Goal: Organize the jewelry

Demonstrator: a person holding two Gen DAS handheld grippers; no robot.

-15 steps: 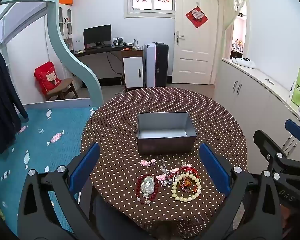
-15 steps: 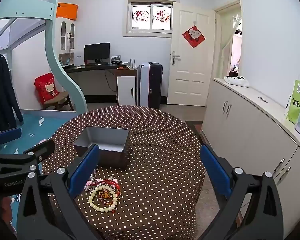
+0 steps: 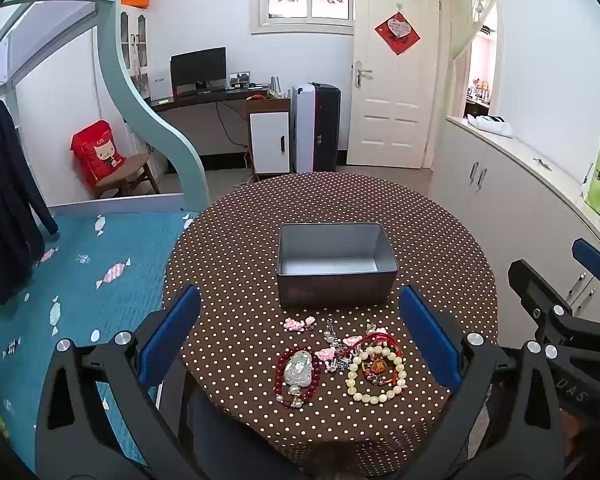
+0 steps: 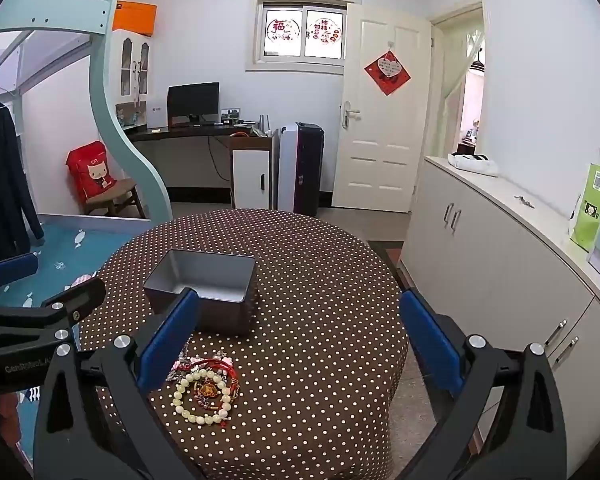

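Observation:
An empty grey metal box (image 3: 336, 266) stands mid-table on the brown polka-dot cloth; it also shows in the right wrist view (image 4: 204, 288). In front of it lie jewelry pieces: a dark red bead bracelet with a pale jade pendant (image 3: 298, 372), a cream bead bracelet (image 3: 376, 374) with a red cord bracelet (image 3: 380, 340), pink charms (image 3: 298, 324) and silver trinkets (image 3: 332, 334). The cream bracelet also shows in the right wrist view (image 4: 202, 398). My left gripper (image 3: 300, 344) is open above the jewelry, holding nothing. My right gripper (image 4: 300, 348) is open and empty, to the right of the pile.
The round table (image 3: 440, 240) stands on a teal candy-print rug (image 3: 80, 272). White cabinets (image 4: 500, 248) run along the right wall. A bunk bed frame (image 3: 148, 120), a desk with a monitor (image 3: 198, 68) and a chair with a red bag (image 3: 98, 156) stand behind.

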